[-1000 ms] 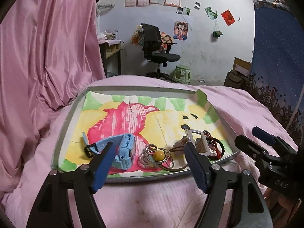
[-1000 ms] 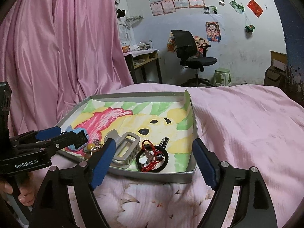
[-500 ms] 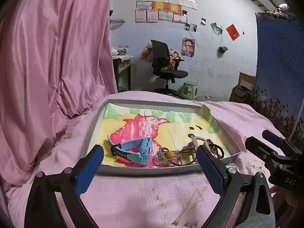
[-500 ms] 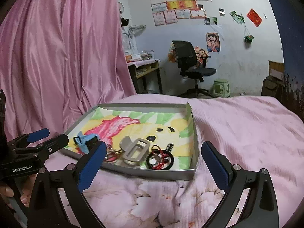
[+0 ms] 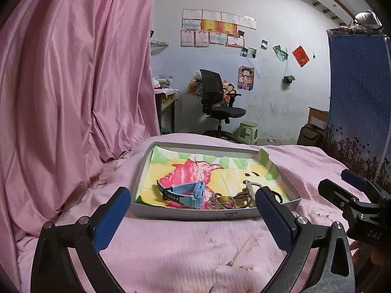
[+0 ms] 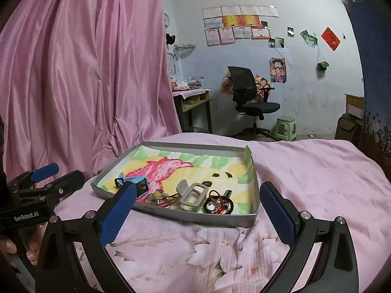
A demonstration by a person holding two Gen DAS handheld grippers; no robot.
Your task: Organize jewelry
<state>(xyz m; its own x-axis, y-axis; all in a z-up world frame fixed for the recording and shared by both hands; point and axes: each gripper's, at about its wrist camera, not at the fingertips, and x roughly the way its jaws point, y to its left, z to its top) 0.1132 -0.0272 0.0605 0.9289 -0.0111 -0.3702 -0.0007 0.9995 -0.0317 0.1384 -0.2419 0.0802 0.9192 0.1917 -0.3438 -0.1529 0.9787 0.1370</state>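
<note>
A shallow grey tray (image 5: 195, 213) (image 6: 195, 216) with a bright painted liner sits on the pink bed. In it lie a blue watch (image 5: 188, 191) (image 6: 140, 183), a ring bundle with a yellow bead (image 5: 223, 199) (image 6: 156, 196), a grey hair claw (image 6: 193, 193) (image 5: 251, 186) and a red and black bracelet (image 6: 217, 204) (image 5: 277, 196). My left gripper (image 5: 193, 219) is open and empty, held back in front of the tray's near edge. My right gripper (image 6: 198, 216) is open and empty, also short of the tray.
Pink bedding (image 6: 305, 171) covers the surface around the tray. A pink curtain (image 5: 68, 85) hangs on the left. An office chair (image 5: 217, 102), a green stool (image 5: 248, 131) and a desk (image 6: 193, 100) stand by the far wall. A blue hanging (image 5: 359, 109) is at right.
Both grippers have pulled back and up from the tray, which now looks smaller and farther. The left gripper's jaws have opened wider. The items in the tray have not moved.
</note>
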